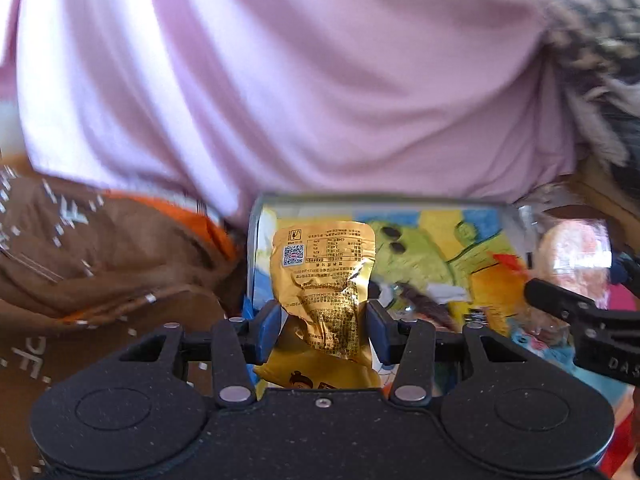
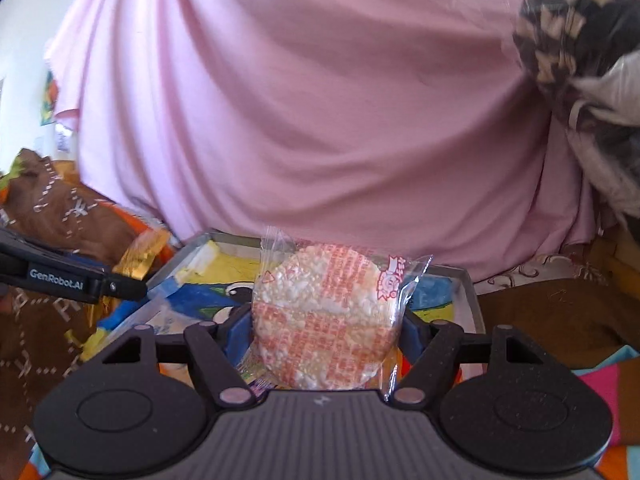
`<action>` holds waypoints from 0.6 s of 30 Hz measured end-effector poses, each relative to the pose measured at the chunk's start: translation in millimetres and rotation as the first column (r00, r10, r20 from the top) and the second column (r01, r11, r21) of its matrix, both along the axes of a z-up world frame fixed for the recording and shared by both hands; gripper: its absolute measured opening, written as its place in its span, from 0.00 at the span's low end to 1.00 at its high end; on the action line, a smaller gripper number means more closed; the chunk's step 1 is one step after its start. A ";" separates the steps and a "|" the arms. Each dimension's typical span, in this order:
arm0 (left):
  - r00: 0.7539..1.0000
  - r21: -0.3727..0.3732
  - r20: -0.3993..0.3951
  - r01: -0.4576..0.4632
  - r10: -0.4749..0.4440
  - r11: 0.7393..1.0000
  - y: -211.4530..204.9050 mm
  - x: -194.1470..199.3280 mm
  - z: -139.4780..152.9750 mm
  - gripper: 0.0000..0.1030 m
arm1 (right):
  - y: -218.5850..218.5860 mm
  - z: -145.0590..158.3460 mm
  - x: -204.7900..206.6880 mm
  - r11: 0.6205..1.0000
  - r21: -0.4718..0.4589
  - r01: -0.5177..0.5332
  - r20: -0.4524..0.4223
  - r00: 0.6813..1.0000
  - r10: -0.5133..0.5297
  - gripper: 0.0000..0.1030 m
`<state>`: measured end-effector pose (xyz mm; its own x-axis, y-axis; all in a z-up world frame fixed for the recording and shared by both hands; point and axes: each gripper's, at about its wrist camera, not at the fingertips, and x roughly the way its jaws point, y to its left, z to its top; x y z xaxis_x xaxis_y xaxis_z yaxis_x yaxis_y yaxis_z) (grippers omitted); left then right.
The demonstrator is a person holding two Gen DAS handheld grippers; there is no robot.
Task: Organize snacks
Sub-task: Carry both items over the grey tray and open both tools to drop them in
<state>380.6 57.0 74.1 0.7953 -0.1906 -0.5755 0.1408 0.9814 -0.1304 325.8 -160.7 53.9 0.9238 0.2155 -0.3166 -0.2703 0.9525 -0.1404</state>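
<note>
My left gripper (image 1: 323, 322) is shut on a crinkled gold foil snack packet (image 1: 324, 276), held upright above a tin tray (image 1: 360, 200) with a colourful cartoon print. My right gripper (image 2: 326, 334) is shut on a round rice cracker in a clear red-printed wrapper (image 2: 324, 312), held over the same tray (image 2: 466, 292). The right gripper's finger (image 1: 560, 300) reaches in at the right of the left wrist view, with the cracker (image 1: 576, 256) blurred behind it. The left gripper's finger (image 2: 72, 280) and the gold packet (image 2: 140, 260) show at the left of the right wrist view.
A person in a pink shirt (image 1: 300, 80) fills the space right behind the tray. A brown patterned cloth (image 1: 80, 260) lies to the left, a dark checked sleeve (image 2: 580, 40) hangs at upper right. More yellow snack packaging (image 1: 320, 372) sits under the left gripper.
</note>
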 end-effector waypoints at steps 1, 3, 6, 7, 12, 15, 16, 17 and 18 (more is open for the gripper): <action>0.999 -0.009 -0.037 -0.024 0.024 1.000 -0.2 7.4 -1.6 0.47 | -0.1 -1.2 6.0 1.000 -0.001 0.008 -0.001 1.000 -0.008 0.73; 0.996 -0.031 -0.076 -0.056 0.053 0.998 -7.1 18.4 -2.9 0.47 | -1.9 -4.4 16.1 1.000 0.009 0.026 -0.011 1.000 -0.026 0.73; 0.995 -0.016 -0.082 -0.062 0.061 0.998 -18.2 26.0 -3.6 0.47 | -6.3 -11.5 27.9 0.998 0.044 0.043 -0.062 0.997 -0.040 0.74; 0.995 -0.013 -0.082 -0.064 0.063 0.998 -21.1 28.3 -4.2 0.47 | -8.5 -13.7 31.8 0.997 0.058 0.050 -0.083 0.996 -0.045 0.74; 0.992 -0.012 -0.109 -0.062 0.061 0.998 -35.0 34.6 -5.2 0.47 | -10.8 -22.2 47.6 0.992 0.104 0.074 -0.139 0.989 -0.059 0.74; 0.991 -0.006 -0.119 -0.067 0.066 0.998 -39.1 37.6 -4.7 0.47 | -8.6 -25.9 52.4 0.992 0.109 0.069 -0.155 0.987 -0.052 0.74; 0.990 -0.008 -0.123 -0.070 0.068 0.998 -39.3 38.7 -4.6 0.48 | -7.6 -26.7 53.7 0.992 0.110 0.068 -0.162 0.986 -0.050 0.74; 0.989 -0.014 -0.129 -0.073 0.070 0.997 -39.4 39.8 -4.5 0.48 | -6.9 -27.2 54.6 0.992 0.112 0.065 -0.167 0.985 -0.046 0.74; 0.988 -0.024 -0.140 -0.076 0.072 0.997 -39.0 41.6 -5.0 0.48 | -6.0 -28.0 55.6 0.992 0.109 0.062 -0.171 0.984 -0.042 0.75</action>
<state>422.2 18.0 69.1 0.7208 -0.1525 -0.6762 0.0462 0.9839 -0.1727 381.4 -166.7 25.9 0.8702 0.2121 -0.4447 -0.2306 0.9730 0.0127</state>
